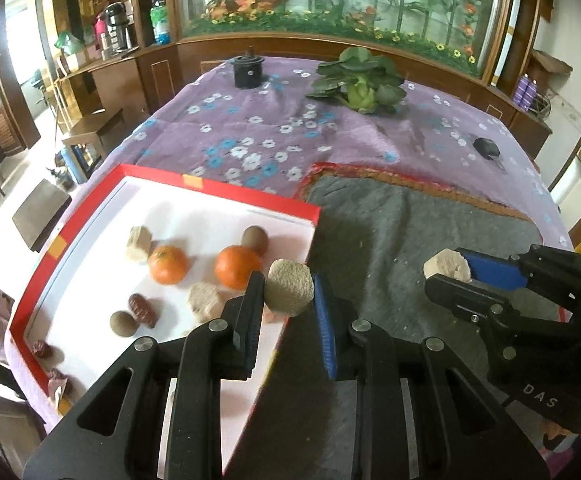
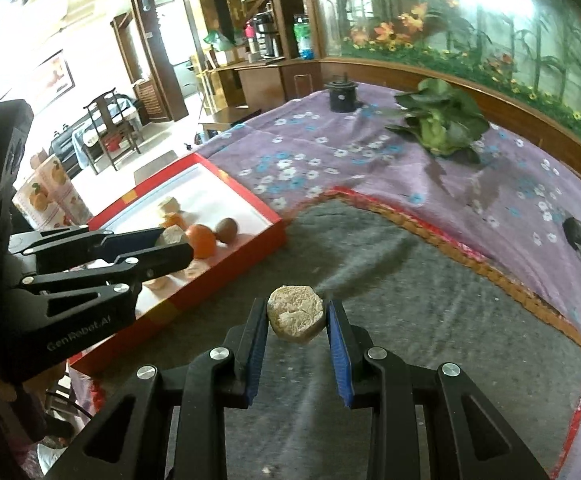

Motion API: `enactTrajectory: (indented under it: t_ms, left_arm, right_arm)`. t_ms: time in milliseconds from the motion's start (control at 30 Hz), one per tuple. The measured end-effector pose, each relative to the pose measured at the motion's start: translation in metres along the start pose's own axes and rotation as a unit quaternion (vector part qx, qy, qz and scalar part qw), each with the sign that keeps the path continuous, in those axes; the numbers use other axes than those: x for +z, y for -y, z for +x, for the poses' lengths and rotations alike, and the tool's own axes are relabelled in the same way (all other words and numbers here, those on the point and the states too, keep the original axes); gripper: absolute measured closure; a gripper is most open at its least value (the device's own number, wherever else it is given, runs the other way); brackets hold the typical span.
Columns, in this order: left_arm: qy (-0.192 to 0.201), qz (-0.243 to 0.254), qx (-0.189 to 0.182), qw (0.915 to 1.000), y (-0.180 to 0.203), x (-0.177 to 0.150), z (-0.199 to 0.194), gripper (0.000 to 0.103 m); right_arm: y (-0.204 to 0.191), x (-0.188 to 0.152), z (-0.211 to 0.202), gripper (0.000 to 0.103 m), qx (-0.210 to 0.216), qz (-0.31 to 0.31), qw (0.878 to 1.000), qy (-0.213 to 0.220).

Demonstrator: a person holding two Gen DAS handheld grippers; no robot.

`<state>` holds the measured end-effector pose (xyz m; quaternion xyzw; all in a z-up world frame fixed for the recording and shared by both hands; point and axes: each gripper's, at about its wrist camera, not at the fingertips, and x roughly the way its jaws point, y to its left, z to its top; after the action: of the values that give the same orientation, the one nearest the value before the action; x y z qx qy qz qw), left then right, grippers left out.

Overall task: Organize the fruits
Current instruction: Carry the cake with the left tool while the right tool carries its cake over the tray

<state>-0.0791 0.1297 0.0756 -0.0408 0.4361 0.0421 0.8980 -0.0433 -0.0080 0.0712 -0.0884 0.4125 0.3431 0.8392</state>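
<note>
- Tongs on both sides are loaded: the left gripper (image 1: 289,292) is closed on a beige cake (image 1: 289,290), and the right gripper (image 2: 296,316) pinches a paler beige lump (image 2: 295,314) the same way.
- Left load hangs just over the near right edge of the red-rimmed tray (image 1: 226,191), so the tray floor lies directly ahead and to the left of it; this hand is plainly the nearer to the tray.
- Right load sits above the grey mat (image 2: 410,280), well to the right of the tray, with the left gripper between it and the tray's right edge.
- Tray already carries two oranges (image 1: 167,264), a brown round fruit (image 1: 255,239) at the far side, more beige cakes and dark red pieces toward the near left corner.
- Likely obstruction: the nearer orange (image 1: 237,266) and a beige cake (image 1: 206,300) lie just beside the left fingers, leaving little bare floor there.
- Leafy greens (image 1: 356,80), a black pot (image 1: 248,70) and a small black object (image 1: 486,147) sit far back on the purple cloth (image 1: 250,132), well clear.
</note>
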Motion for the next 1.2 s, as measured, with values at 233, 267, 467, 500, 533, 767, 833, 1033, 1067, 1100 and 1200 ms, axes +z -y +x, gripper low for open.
enactTrajectory:
  t_ms: [233,267,467,500,533,767,833,1033,1067,1100,1200]
  left_arm:
    - [-0.001,-0.01,0.009,0.9999,-0.021,-0.013,-0.008,0.079]
    - [0.0,-0.011,0.012,0.9999,-0.024,-0.015,-0.009,0.079]
    - [-0.004,-0.021,0.028,0.9994,-0.044,-0.023,-0.009,0.079]
    - [-0.004,-0.025,0.03,0.9992,-0.047,-0.024,-0.009,0.079]
    - [-0.005,-0.028,0.032,0.9991,-0.051,-0.024,-0.009,0.079]
    - [-0.01,-0.043,0.046,0.998,-0.067,-0.028,-0.004,0.079]
    - [-0.01,-0.046,0.05,0.9977,-0.07,-0.028,-0.003,0.079]
    - [-0.015,-0.06,0.054,0.9966,-0.085,-0.034,0.0,0.079]
    - [-0.016,-0.063,0.056,0.9963,-0.087,-0.034,0.0,0.079]
    - [-0.017,-0.066,0.057,0.996,-0.09,-0.035,0.001,0.079]
    - [-0.02,-0.075,0.062,0.995,-0.098,-0.037,0.002,0.079]
  right_arm:
    - [-0.021,0.003,0.006,0.074,0.011,-0.015,1.0,-0.007]
    - [-0.024,0.004,0.008,0.074,0.013,-0.018,1.0,-0.008]
    - [-0.043,0.008,0.017,0.074,0.024,-0.036,0.999,-0.015]
    - [-0.045,0.009,0.019,0.074,0.026,-0.038,0.999,-0.016]
    - [-0.048,0.01,0.02,0.074,0.027,-0.041,0.999,-0.017]
    - [-0.06,0.015,0.027,0.074,0.032,-0.055,0.998,-0.021]
    - [-0.063,0.017,0.03,0.074,0.034,-0.058,0.997,-0.023]
    - [-0.075,0.02,0.037,0.074,0.039,-0.071,0.996,-0.032]
    - [-0.077,0.02,0.039,0.074,0.041,-0.073,0.996,-0.034]
    - [-0.078,0.02,0.041,0.074,0.042,-0.074,0.996,-0.035]
    - [-0.085,0.022,0.045,0.074,0.046,-0.08,0.995,-0.039]
